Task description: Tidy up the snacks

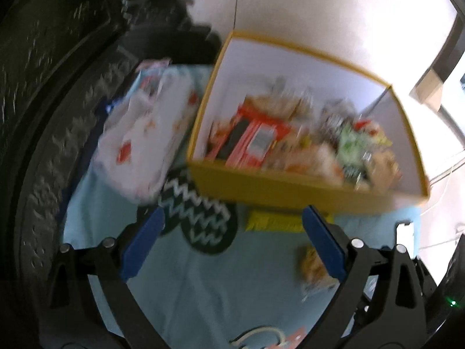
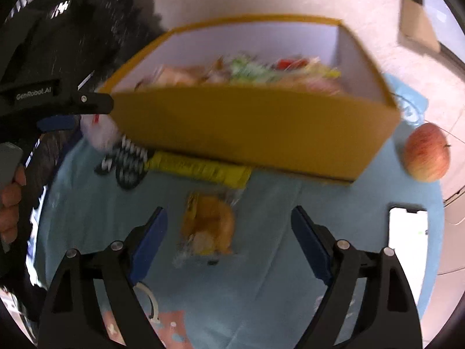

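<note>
Overhead, both jaws released, empty, pastry packet [image 2: 207, 226] on cloth [image 2: 261, 261], clear of yellow box [image 2: 252, 133] edge.

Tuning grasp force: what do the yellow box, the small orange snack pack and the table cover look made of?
Yellow box: likely cardboard, matte; flat stiff walls, white inside, sharp folded corners.
Small orange snack pack: looks like thin clear plastic film, glossy; crinkled see-through edges around the orange contents. Blur leaves the detail open.
Table cover: light blue cloth or soft sheet, matte; fold creases run across it.

Motion-blurred fisheye frames, bright glare
</note>
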### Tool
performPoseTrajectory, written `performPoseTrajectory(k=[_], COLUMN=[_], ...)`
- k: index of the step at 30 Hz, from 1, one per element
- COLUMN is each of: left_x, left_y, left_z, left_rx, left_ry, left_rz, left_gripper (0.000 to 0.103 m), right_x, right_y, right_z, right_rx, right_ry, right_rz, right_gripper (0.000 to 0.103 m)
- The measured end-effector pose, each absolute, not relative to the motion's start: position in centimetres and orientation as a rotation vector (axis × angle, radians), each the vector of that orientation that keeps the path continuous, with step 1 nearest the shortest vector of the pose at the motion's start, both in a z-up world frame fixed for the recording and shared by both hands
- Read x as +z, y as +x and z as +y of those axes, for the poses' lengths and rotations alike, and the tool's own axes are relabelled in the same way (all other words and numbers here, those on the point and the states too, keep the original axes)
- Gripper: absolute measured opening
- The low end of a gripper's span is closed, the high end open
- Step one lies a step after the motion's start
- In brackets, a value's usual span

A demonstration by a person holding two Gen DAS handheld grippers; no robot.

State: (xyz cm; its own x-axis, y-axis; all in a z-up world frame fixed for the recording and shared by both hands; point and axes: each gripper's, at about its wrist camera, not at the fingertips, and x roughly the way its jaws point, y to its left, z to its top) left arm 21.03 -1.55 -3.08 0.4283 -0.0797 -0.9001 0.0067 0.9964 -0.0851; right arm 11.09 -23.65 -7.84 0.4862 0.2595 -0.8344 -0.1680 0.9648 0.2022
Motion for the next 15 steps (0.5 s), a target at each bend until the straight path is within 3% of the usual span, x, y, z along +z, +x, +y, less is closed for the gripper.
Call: performPoseTrajectory(k=[10,11,12,13,15], left_x=[-5.8,-5.8,-6.0,-6.2,-6.7], left_y=[20.1,20.1,20.2,20.3,20.4], left_z=[-0.9,-1.0,-1.1,-1.3,-1.7], left_rx=[-0.049,-0.051,-0.053,-0.055,-0.059], left_ry=[-0.071,-0.071,-0.065,-0.058,-0.049], left_rz=[1.195,1.197,1.201,1.205,1.218], left_gripper=[0.098,0.098,0.098,0.098,0.098], right_x=[-11.3,-11.8,-12.1,-12.4,-12.3], right_y=[11.0,11.1,11.3,11.4,11.4], right_z=[-20.2,-20.1,-19.9,-19.8,-20.0], right_rx=[0.269,0.267,0.272,0.299,0.292], right_ry=[-0.04,-0.058,-0.064,-0.058,-0.063], right_rz=[1.08,1.091,1.101,1.113,1.107], right_gripper=[0.086,0.083,0.064,0.054,0.053])
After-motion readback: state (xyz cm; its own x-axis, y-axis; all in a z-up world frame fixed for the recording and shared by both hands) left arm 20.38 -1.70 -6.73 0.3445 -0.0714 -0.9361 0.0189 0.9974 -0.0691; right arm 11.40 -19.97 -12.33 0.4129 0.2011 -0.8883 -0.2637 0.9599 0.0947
